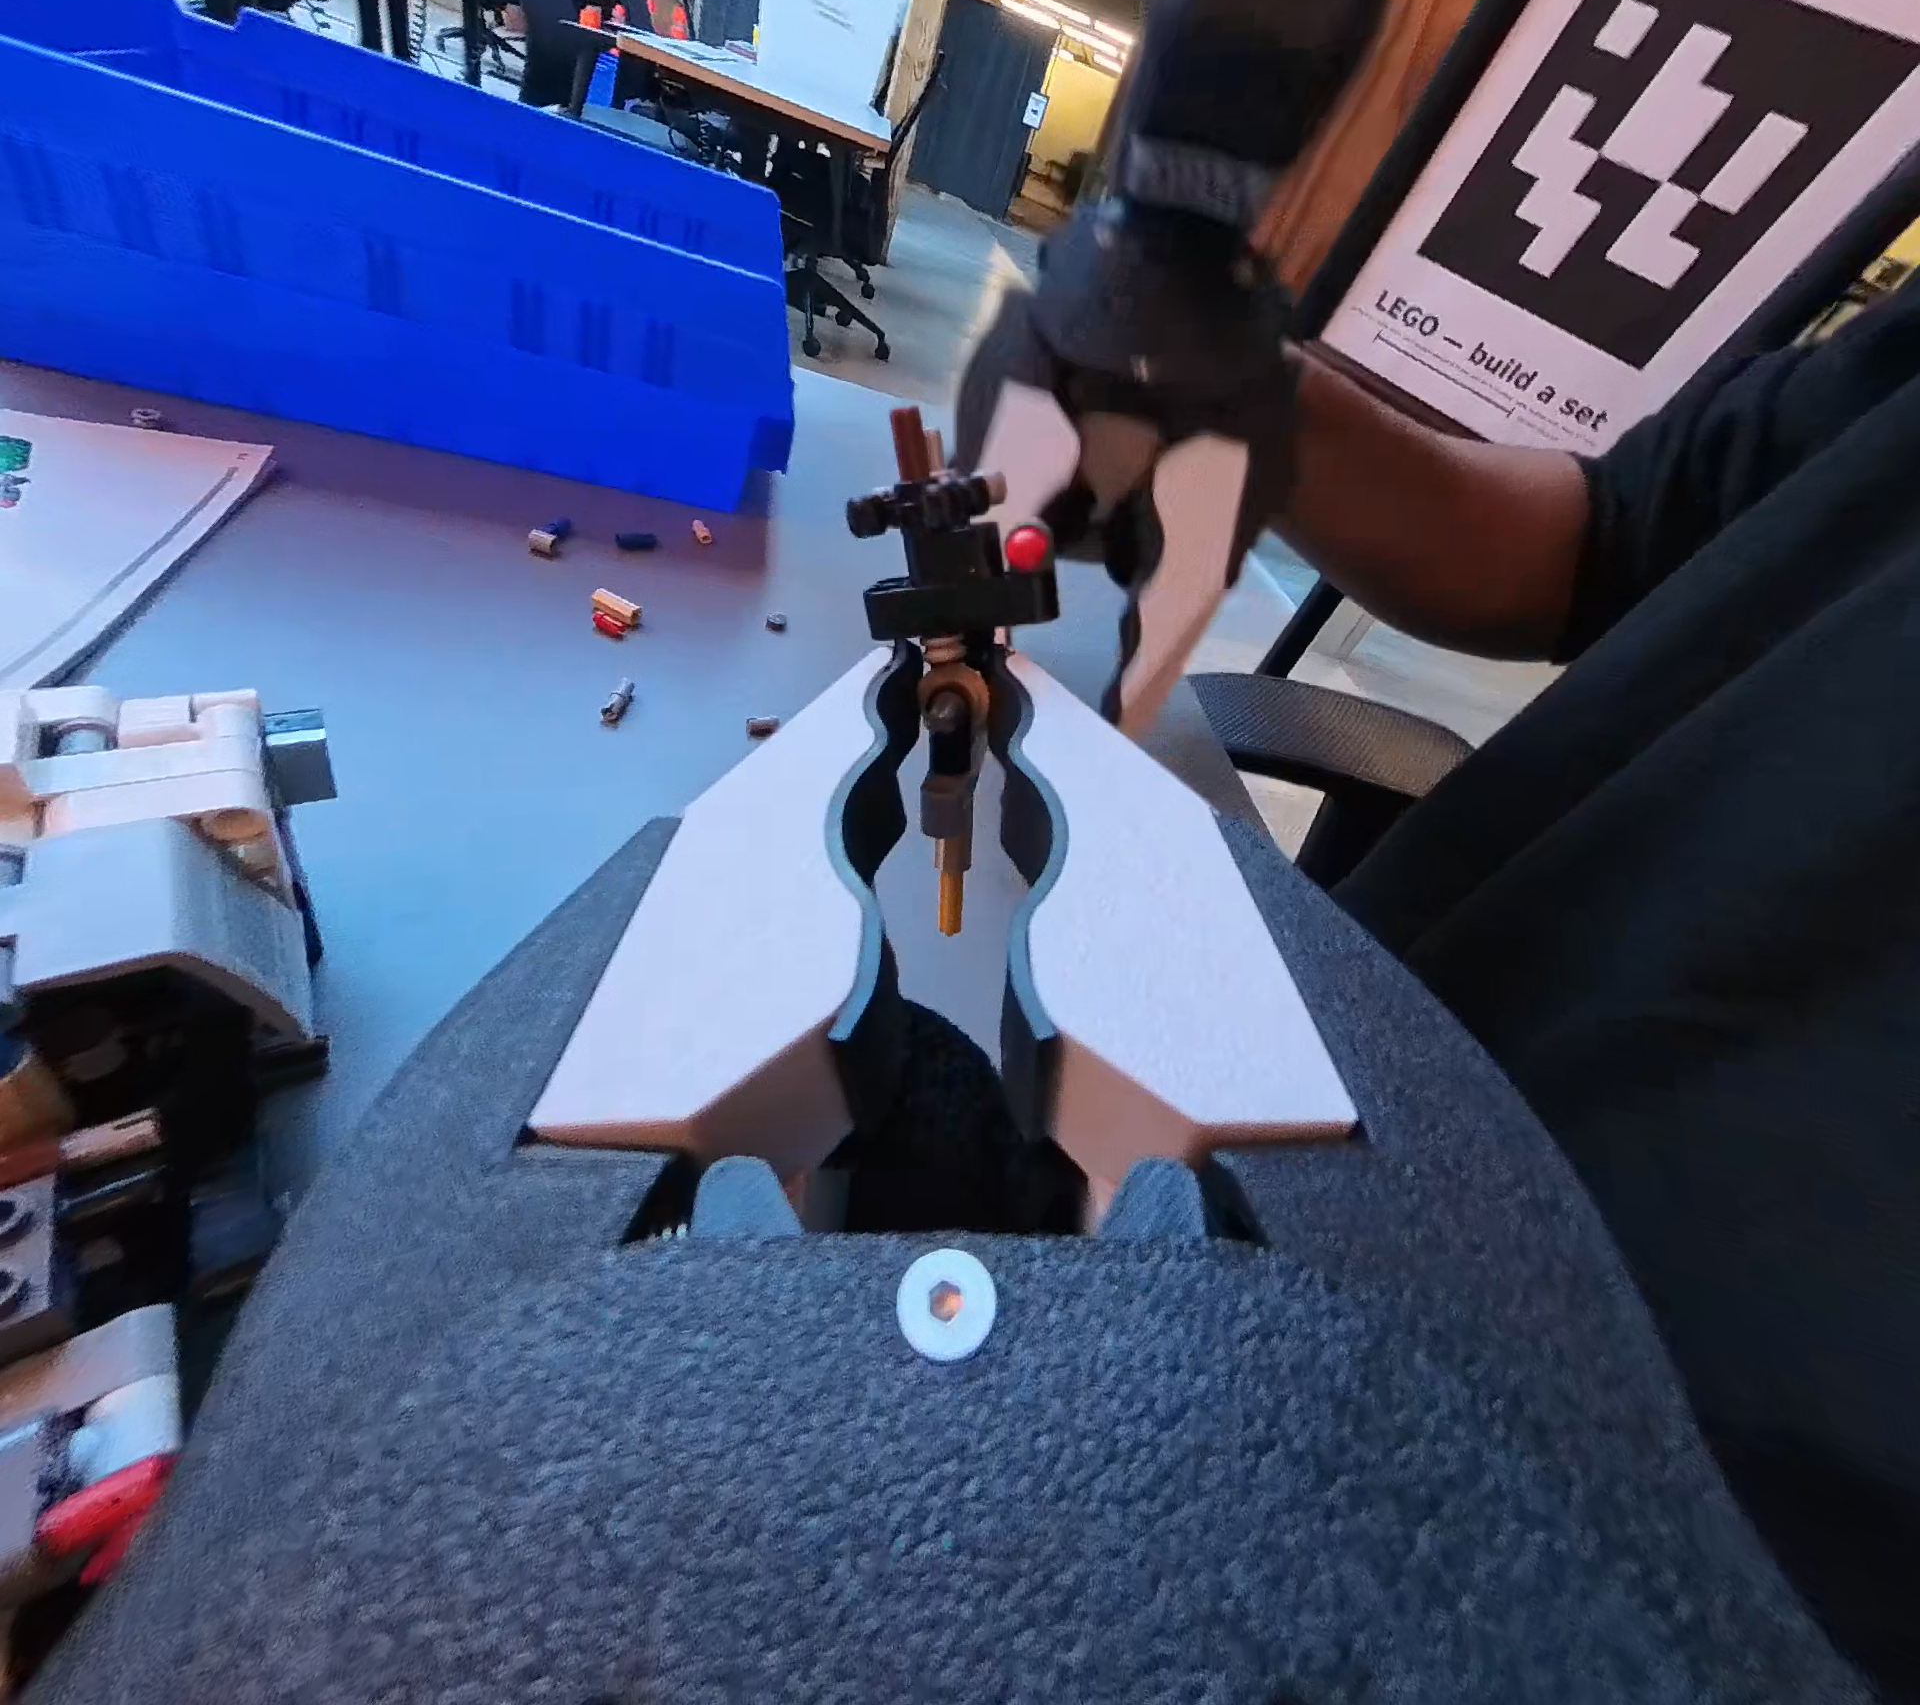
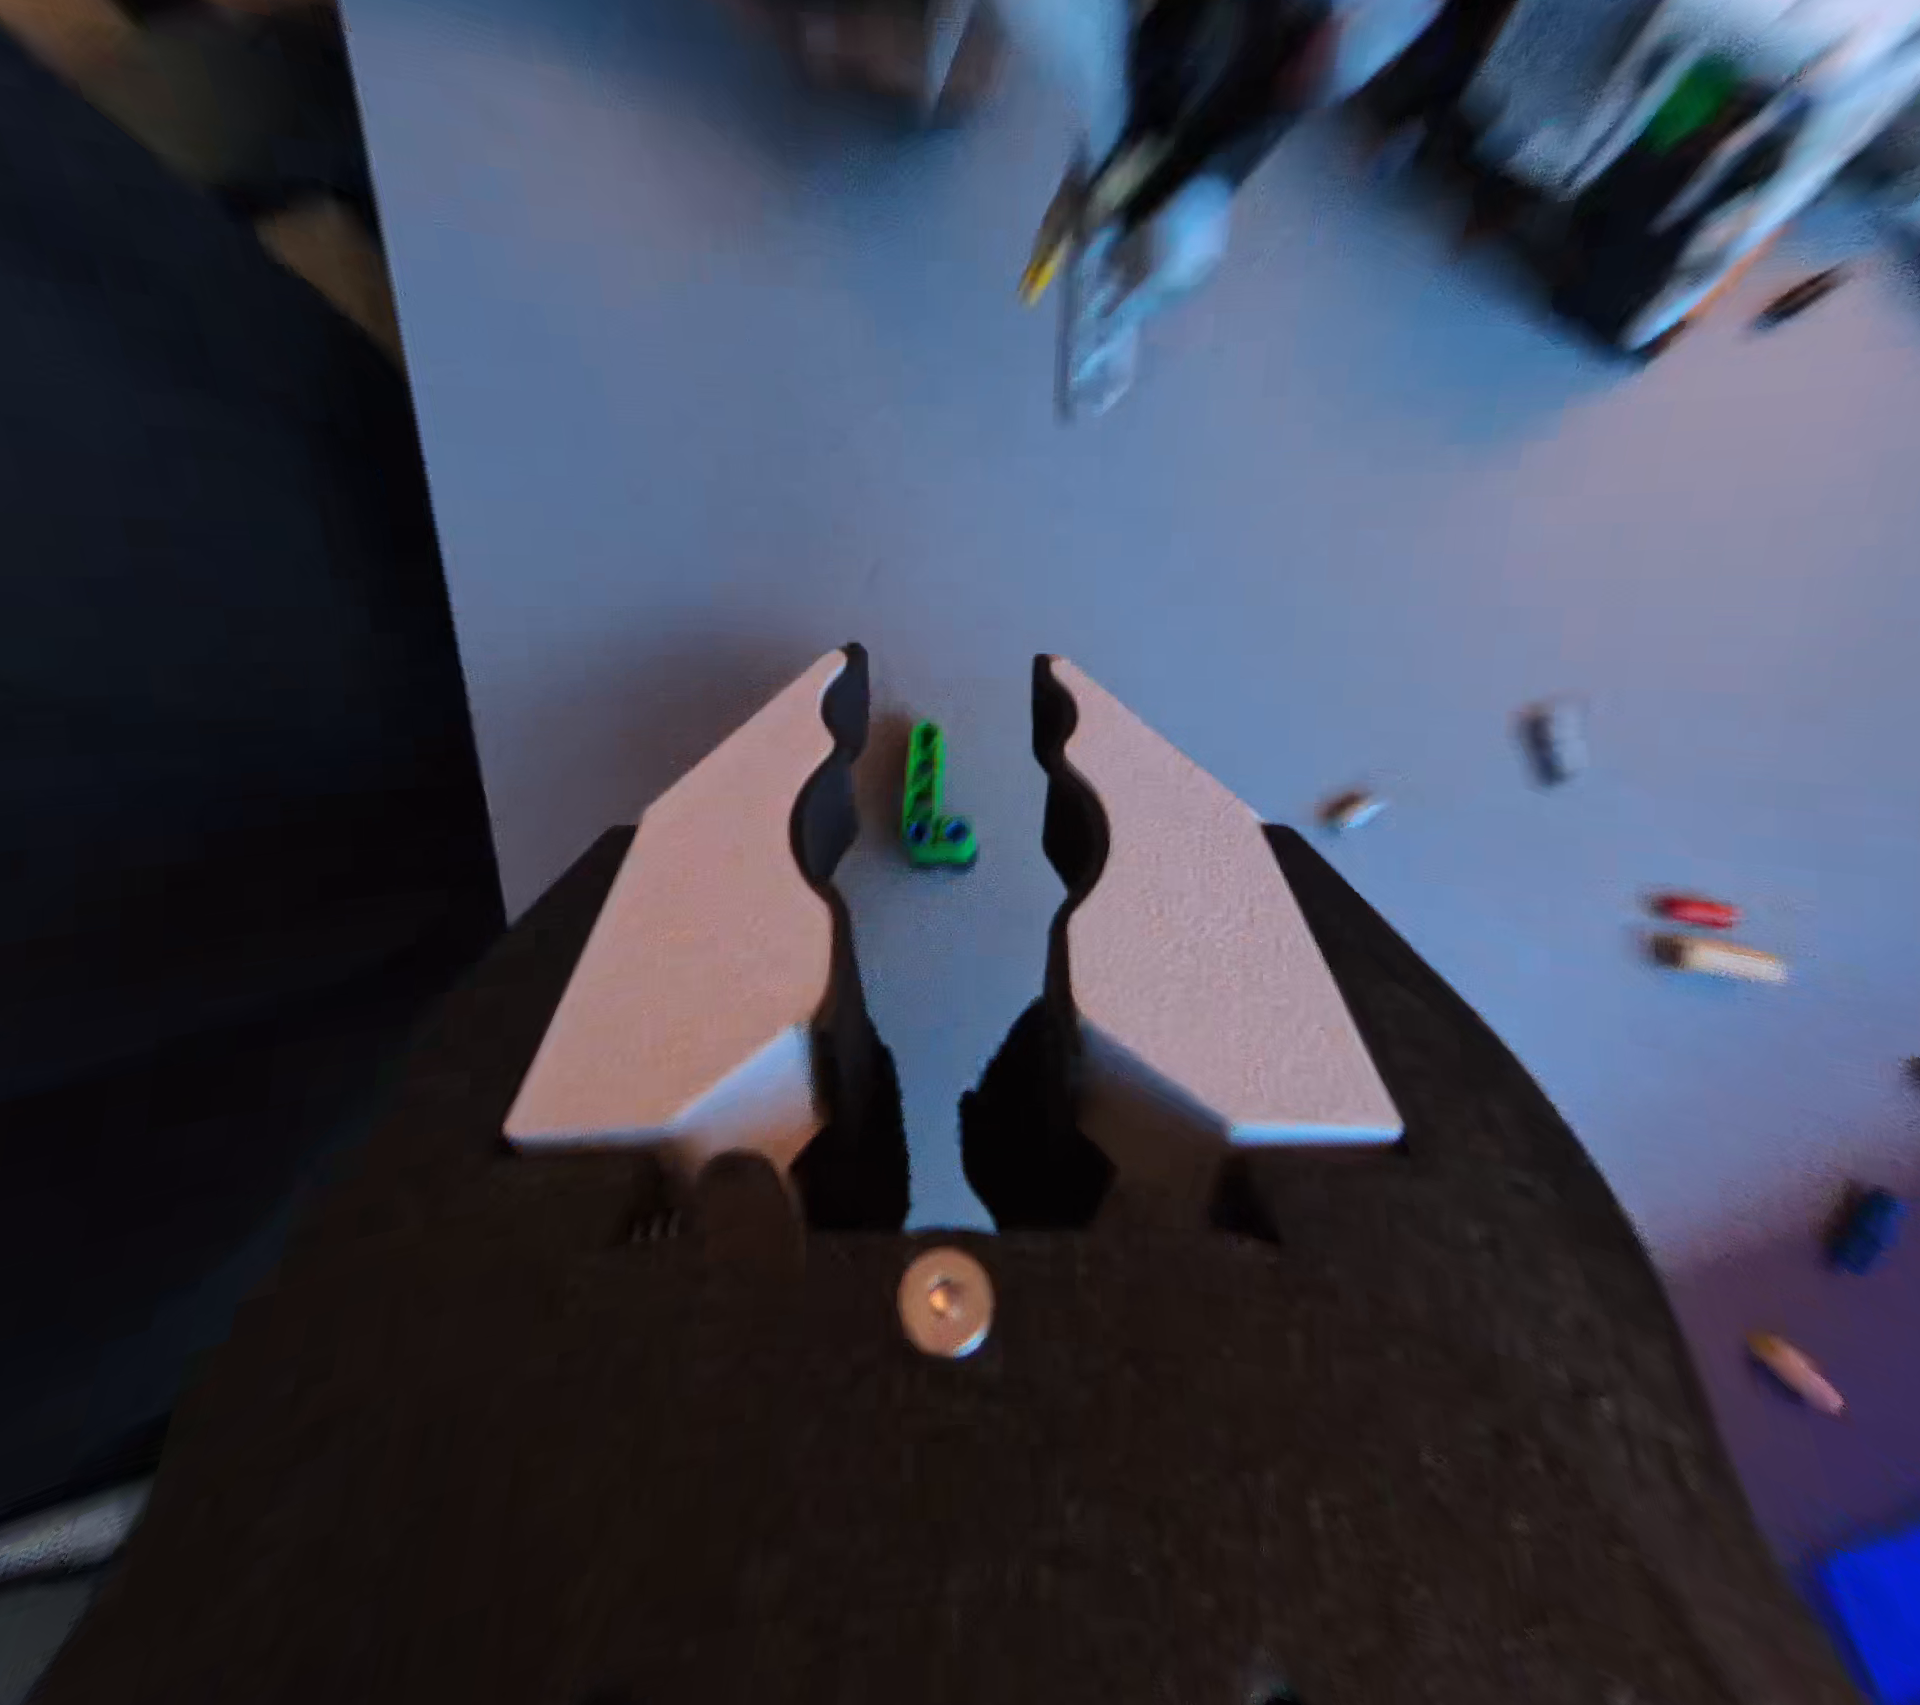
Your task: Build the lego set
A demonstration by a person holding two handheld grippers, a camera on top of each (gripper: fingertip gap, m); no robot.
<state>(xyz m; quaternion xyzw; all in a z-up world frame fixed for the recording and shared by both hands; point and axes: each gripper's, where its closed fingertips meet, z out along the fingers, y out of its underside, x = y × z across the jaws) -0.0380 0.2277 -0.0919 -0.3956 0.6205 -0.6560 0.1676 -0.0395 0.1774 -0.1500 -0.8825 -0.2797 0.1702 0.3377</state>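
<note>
2 grippers at work: left gripper (image 1: 948, 679) pinches a small black axle-and-gear sub-assembly (image 1: 951, 559), raised above the table (image 1: 436, 720). Right gripper (image 2: 943, 668), spread and empty, hangs over a green L-shaped piece (image 2: 932, 798) on that table. Build looks partly done; loose pins (image 1: 615, 611) lie unplaced beyond the sub-assembly.

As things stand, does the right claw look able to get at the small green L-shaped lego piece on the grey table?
Probably yes: the right claw is open, the small green L-shaped lego piece lies alone on the grey table framed between its fingers, and nothing is in between.
</note>
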